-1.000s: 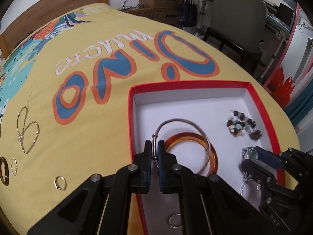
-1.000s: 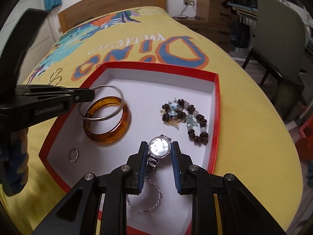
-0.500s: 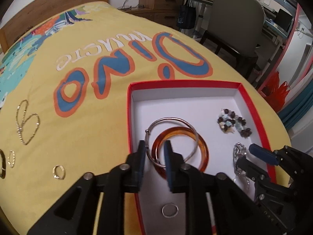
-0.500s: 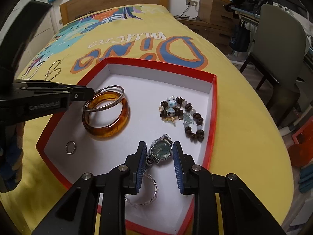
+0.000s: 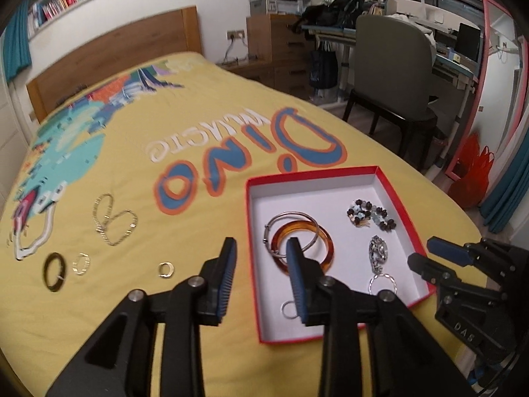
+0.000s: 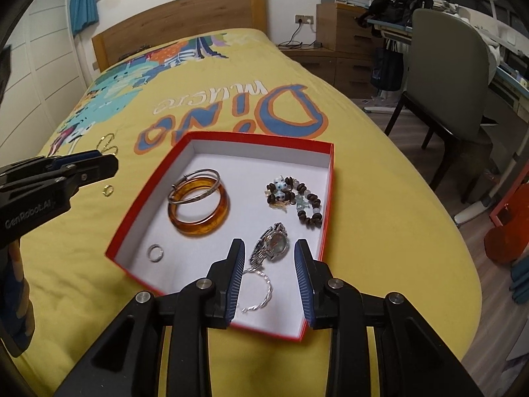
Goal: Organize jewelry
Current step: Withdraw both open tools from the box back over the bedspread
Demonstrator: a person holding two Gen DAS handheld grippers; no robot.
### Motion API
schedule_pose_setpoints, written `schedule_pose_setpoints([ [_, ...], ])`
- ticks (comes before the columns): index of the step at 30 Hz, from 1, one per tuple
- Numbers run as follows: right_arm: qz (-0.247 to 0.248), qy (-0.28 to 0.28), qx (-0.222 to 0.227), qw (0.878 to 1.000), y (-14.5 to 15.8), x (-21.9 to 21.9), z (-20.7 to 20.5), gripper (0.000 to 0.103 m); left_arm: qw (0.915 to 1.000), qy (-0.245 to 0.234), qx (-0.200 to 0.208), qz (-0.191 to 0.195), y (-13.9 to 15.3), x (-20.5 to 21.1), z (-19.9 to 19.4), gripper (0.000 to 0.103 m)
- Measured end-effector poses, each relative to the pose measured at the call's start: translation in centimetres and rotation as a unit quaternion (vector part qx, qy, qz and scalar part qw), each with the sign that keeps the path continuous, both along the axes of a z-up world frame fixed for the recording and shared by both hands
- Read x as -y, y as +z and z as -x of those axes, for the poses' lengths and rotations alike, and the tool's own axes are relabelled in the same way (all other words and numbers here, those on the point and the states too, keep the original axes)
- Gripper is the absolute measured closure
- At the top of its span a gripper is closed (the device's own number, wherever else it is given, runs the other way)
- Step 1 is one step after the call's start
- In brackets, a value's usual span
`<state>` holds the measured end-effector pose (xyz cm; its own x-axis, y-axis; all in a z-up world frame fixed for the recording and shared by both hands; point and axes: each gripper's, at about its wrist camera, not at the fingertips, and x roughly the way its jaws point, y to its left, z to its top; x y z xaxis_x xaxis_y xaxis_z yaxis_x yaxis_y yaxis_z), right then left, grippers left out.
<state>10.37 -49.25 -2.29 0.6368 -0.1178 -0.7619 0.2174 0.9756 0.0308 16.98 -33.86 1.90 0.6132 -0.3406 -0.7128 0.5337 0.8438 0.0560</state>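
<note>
Lying loose on the yellow bed (image 5: 231, 106), the gold ring (image 5: 166, 269) and thin chain (image 5: 114, 223) looked light, small and slippery, best pinched across the band. Both grippers, left (image 5: 261, 279) and right (image 6: 269, 279), hung wide and empty. The red box (image 6: 139, 218) beside them held bangles (image 6: 197, 203), beads (image 6: 294, 198) and a watch (image 6: 272, 243).

Left tool (image 5: 261, 278): I let go the bangle (image 5: 291, 231), opened, drew back. Right tool (image 6: 269, 274): I released the watch (image 6: 272, 244), opened, withdrew from the box (image 6: 261, 139).
</note>
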Motion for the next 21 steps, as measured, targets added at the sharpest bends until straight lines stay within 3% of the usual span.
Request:
schedule_pose_setpoints([
  [14,0.002,0.003,0.034,0.999,4.4,-3.1,3.1,0.070,0.9996,0.007,0.025,0.014,3.4,-5.1,4.9,0.070],
  [21,0.007,0.010,0.046,0.999,6.2,-5.3,4.8,0.067,0.9987,0.024,0.037,0.024,4.9,-8.3,7.1,0.063],
])
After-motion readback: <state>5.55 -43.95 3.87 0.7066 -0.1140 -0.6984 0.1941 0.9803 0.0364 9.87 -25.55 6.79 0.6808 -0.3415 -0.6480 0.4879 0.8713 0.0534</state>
